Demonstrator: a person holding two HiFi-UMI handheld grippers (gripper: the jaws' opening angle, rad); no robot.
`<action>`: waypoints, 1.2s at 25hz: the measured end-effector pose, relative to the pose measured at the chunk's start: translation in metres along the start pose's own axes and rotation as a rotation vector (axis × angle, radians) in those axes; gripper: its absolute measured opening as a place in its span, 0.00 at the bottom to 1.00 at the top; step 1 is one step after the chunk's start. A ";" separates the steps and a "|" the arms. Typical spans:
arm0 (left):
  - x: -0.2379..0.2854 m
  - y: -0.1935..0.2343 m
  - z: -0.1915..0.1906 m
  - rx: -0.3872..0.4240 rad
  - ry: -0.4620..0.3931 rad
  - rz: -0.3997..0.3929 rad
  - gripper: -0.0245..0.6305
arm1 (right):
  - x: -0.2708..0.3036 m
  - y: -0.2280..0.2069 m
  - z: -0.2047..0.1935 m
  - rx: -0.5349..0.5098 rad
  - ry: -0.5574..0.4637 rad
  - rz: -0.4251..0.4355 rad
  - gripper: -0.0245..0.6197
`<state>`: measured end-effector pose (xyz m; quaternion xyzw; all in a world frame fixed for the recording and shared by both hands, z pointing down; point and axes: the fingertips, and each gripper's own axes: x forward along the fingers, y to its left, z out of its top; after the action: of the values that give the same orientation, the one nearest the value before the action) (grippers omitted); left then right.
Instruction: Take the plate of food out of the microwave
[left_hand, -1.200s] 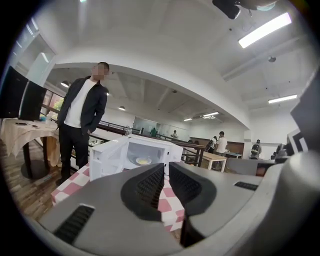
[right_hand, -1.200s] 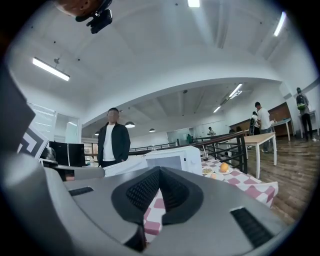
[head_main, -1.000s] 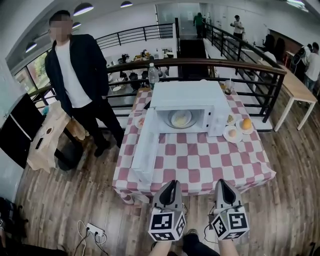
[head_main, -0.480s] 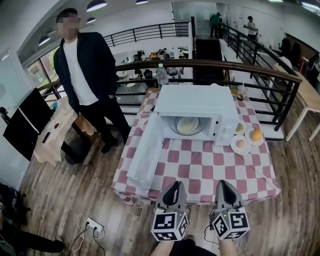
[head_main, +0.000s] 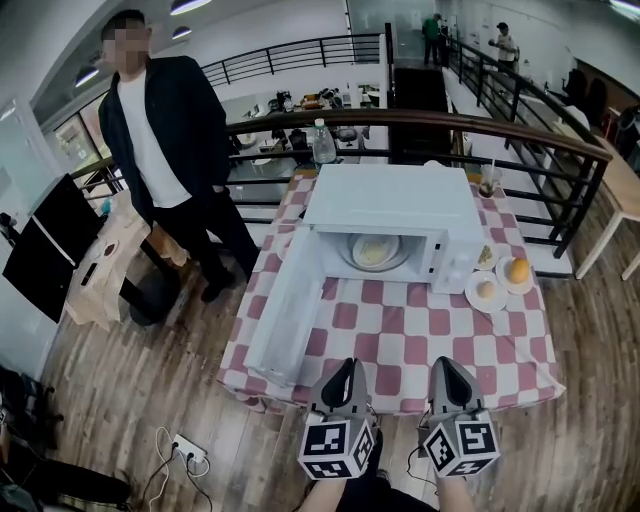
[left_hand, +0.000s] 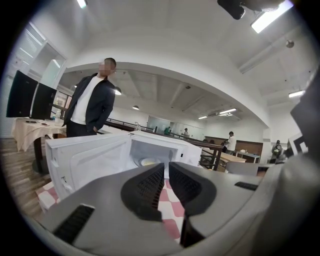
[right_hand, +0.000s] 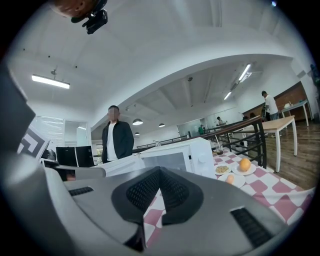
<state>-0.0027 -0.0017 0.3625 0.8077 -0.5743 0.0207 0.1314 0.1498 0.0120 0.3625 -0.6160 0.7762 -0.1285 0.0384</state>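
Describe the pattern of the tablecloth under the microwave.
Red-and-white checks on the tablecloth; the head view shows it best.

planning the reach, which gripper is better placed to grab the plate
Probably left: left gripper lines up with the plate in the microwave; right gripper faces the control panel.

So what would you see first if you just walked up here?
The white microwave on the red-and-white checked table, with its door swung wide open and a plate of food inside. Next, a person in a dark jacket standing left of the table.
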 end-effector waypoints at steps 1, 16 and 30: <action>0.005 0.001 0.000 -0.003 0.003 -0.003 0.10 | 0.004 -0.002 0.001 0.000 0.000 -0.003 0.03; 0.103 0.025 0.014 -0.032 0.025 -0.062 0.10 | 0.095 -0.023 0.011 -0.015 0.015 -0.045 0.03; 0.190 0.071 0.024 -0.042 0.067 -0.082 0.10 | 0.202 -0.019 0.008 0.005 0.049 -0.042 0.03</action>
<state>-0.0074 -0.2041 0.3876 0.8266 -0.5362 0.0302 0.1682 0.1221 -0.1881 0.3792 -0.6286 0.7636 -0.1465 0.0183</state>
